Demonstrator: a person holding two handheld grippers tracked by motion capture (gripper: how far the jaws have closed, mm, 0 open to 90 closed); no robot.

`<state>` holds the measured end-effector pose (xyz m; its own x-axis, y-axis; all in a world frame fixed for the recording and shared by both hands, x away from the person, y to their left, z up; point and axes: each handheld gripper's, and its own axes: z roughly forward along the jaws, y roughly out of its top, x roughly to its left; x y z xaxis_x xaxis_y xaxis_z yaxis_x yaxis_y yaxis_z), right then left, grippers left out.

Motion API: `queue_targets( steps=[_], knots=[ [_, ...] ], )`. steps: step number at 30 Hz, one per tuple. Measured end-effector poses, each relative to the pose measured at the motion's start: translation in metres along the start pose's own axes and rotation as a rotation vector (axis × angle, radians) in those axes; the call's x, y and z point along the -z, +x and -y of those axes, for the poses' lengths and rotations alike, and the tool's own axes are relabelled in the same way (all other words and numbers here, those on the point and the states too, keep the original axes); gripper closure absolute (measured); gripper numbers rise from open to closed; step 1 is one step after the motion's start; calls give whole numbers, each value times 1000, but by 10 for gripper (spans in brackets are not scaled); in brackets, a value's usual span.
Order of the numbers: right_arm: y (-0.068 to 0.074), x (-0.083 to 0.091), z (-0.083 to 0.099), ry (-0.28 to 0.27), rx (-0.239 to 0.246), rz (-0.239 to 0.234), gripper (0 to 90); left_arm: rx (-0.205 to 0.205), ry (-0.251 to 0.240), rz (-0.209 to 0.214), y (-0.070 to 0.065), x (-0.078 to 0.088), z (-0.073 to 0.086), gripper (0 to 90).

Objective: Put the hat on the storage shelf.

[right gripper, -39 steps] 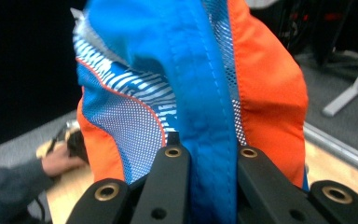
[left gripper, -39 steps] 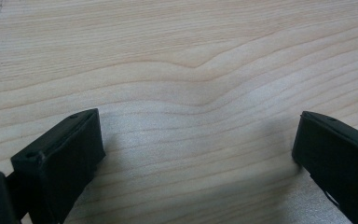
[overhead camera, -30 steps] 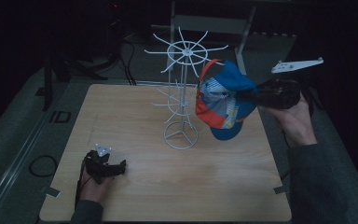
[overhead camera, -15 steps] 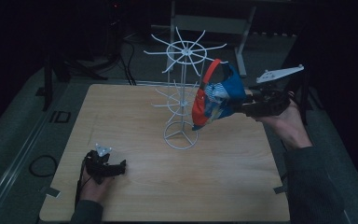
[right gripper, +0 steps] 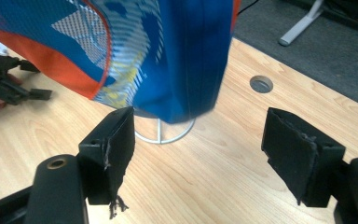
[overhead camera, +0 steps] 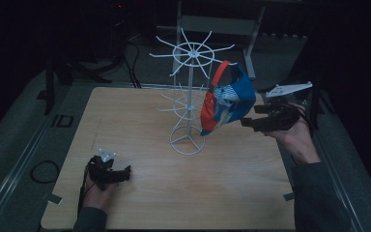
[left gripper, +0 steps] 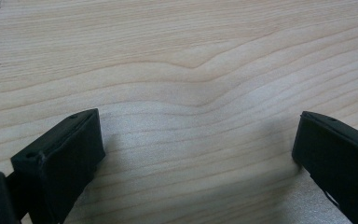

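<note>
At the lower left of the high view the left tool [overhead camera: 125, 170] rests idle on the tabletop [overhead camera: 140, 208], jaws spread wide with nothing but bare wood between them. In the centre stands the white wire rack [overhead camera: 189, 96], and just right of it the blue and orange cap [overhead camera: 227, 104] hangs from one of its upper prongs, so the hanging looks done. At centre right the right tool [overhead camera: 247, 116] has just been opening; its jaws stand apart, the cap beyond them, unpinched. What seems left is drawing that hand away
</note>
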<state>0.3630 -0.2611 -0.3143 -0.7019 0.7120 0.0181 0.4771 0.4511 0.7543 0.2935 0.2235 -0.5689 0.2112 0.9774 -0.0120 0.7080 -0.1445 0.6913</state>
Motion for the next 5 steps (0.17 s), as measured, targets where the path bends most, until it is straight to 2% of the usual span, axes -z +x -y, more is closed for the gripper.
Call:
queue_targets(
  steps=[5],
  knots=[
    [0,-10,15,-14,-17,-9,248,1,-1,1,0,0,0,23]
  ],
)
